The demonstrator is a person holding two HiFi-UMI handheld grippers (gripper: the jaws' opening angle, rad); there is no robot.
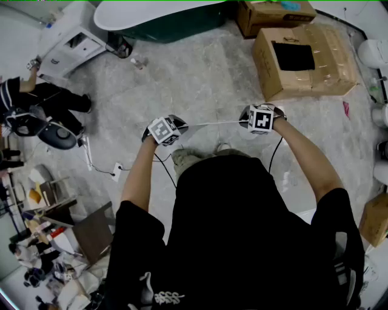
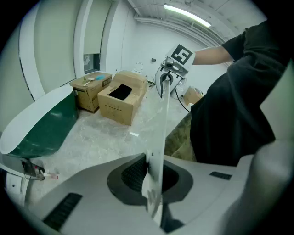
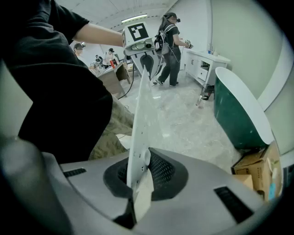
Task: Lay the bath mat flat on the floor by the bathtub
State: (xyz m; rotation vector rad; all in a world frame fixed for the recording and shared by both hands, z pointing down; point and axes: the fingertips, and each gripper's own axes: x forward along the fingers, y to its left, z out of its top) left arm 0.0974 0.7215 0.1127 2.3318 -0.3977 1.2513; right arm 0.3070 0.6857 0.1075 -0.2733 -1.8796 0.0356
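Grey marbled floor (image 1: pixel 200 72) runs from the person's feet up to a green bathtub (image 1: pixel 163 18) with a white rim. To its right stand two cardboard boxes. The larger box (image 1: pixel 303 60) has a dark rectangular opening in its top, and what lies inside cannot be made out. The smaller box (image 1: pixel 276 15) beside the tub has a blue item (image 1: pixel 290 5) lying in its open top. The left gripper (image 2: pixel 154 183) and right gripper (image 3: pixel 138 176) are each clamped tight on one end of the thin white bath mat (image 1: pixel 212 123). It hangs stretched between them, edge-on, above the floor and well apart from the tub.
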